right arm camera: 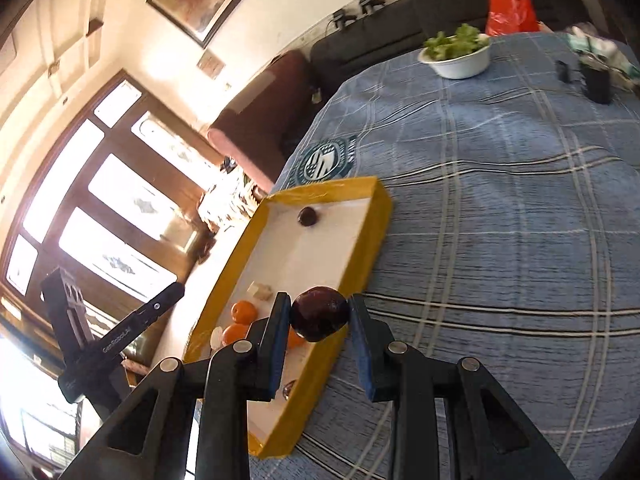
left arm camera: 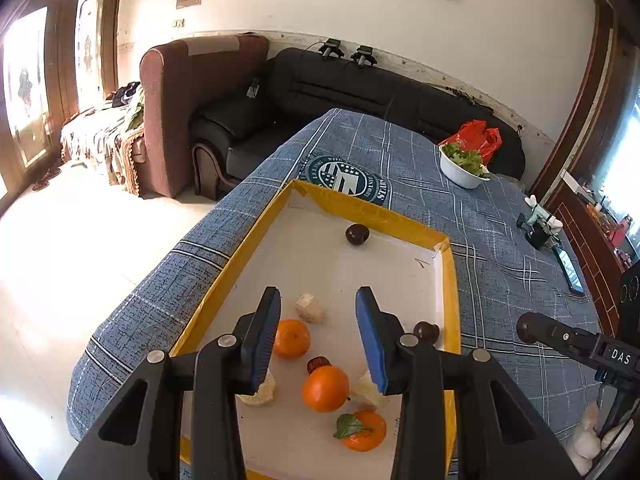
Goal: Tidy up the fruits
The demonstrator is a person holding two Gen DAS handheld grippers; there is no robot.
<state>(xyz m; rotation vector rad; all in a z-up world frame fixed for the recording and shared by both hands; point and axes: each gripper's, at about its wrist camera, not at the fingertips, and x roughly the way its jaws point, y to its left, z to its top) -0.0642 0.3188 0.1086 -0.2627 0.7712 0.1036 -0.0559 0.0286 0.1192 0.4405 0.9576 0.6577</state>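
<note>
Plum (right arm camera: 319,313) pinched by right tongs (right arm camera: 320,312) beside "GenRobot"-marked handle (right arm camera: 120,336).

Left gripper (left arm camera: 318,334) — matte black angular frame, triangular cut-outs, round silver pivot screws, blue ribbed pads (left arm camera: 370,338) on the jaws. Right gripper (right arm camera: 320,342) — same black frame and silver screws, darker blue pads; white lettering "DAS" and "GenRobot" marked the black side bodies.
</note>
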